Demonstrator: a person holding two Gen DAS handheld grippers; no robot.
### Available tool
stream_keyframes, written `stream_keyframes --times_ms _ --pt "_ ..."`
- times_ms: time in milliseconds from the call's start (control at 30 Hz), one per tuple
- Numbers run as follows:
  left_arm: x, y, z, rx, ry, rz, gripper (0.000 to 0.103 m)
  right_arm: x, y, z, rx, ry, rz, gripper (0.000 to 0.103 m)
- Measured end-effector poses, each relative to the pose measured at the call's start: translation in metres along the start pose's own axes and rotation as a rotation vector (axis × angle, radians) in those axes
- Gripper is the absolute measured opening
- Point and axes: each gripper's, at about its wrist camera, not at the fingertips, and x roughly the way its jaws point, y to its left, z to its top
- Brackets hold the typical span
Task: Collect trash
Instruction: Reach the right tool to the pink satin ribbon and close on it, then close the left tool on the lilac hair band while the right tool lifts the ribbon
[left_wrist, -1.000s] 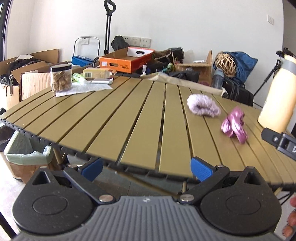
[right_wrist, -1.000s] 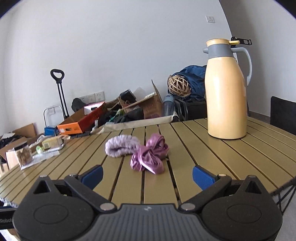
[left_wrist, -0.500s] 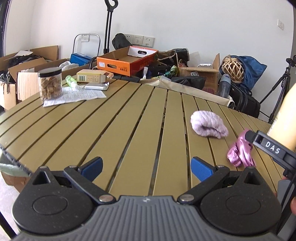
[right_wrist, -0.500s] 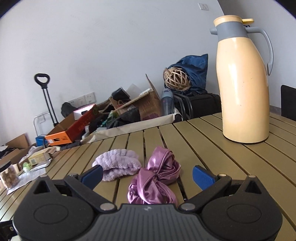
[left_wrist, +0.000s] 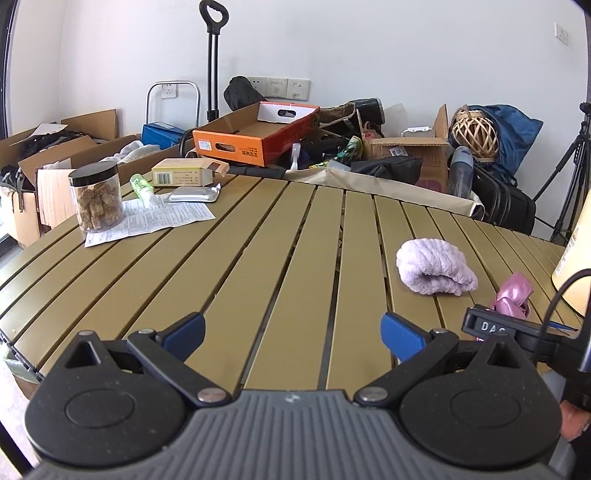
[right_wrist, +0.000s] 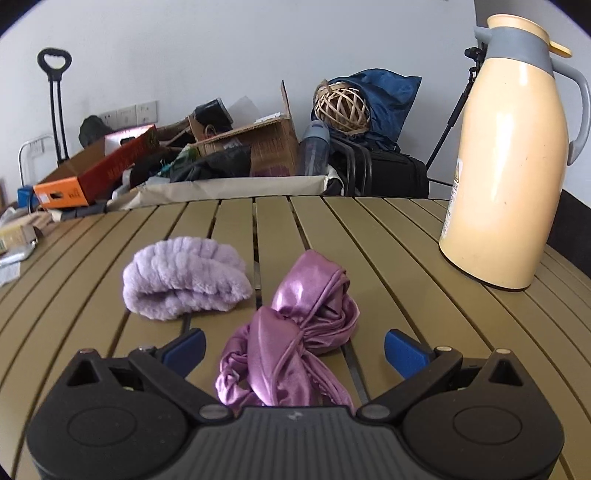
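Observation:
A shiny purple satin cloth (right_wrist: 295, 332) lies bunched on the olive slatted table (right_wrist: 406, 258), between the open fingers of my right gripper (right_wrist: 293, 345), which touch nothing. Just left of it rests a fluffy lilac cloth (right_wrist: 184, 284). In the left wrist view the lilac cloth (left_wrist: 434, 271) lies ahead to the right, with the satin cloth (left_wrist: 513, 295) partly hidden behind the right gripper's body. My left gripper (left_wrist: 293, 334) hovers open over bare slats. At the table's far left lie a printed paper sheet (left_wrist: 155, 219), a silver foil packet (left_wrist: 194, 194), a small carton (left_wrist: 184, 175) and a green tube (left_wrist: 141, 184).
A tall cream thermos jug (right_wrist: 513, 155) stands on the table's right side. A clear jar of brown snacks (left_wrist: 96, 197) stands on the paper. Cardboard boxes, an orange box (left_wrist: 255, 134), bags, a trolley and a tripod crowd the floor beyond the table.
Both grippers have moved forward over the table. The right one has closed in on the satin cloth, which now lies between its fingers. Both stay open.

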Motion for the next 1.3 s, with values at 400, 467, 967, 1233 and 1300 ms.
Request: stream_keyframes --times_ms 400,467,967,1233,1300 --pt "-0.003 -0.008 -0.003 0.009 0.008 -0.015 0.103 0.005 0.000 0.000 0.000 0.033 0.042 0.075" --pt "-0.006 -0.009 -0.003 0.017 0.005 -0.014 0.103 0.006 0.000 0.000 -0.002 0.041 0.048 0.069" --pt "-0.018 -0.036 0.001 0.057 -0.012 -0.016 0.103 0.000 -0.033 -0.003 0.174 0.010 0.190 0.028" --pt "0.002 -0.063 0.016 0.060 -0.007 -0.034 0.103 -0.019 -0.084 0.005 0.314 -0.101 0.195 0.027" --pt "0.012 -0.074 0.022 0.064 0.004 -0.041 0.103 -0.023 -0.100 0.005 0.347 -0.129 0.194 0.027"
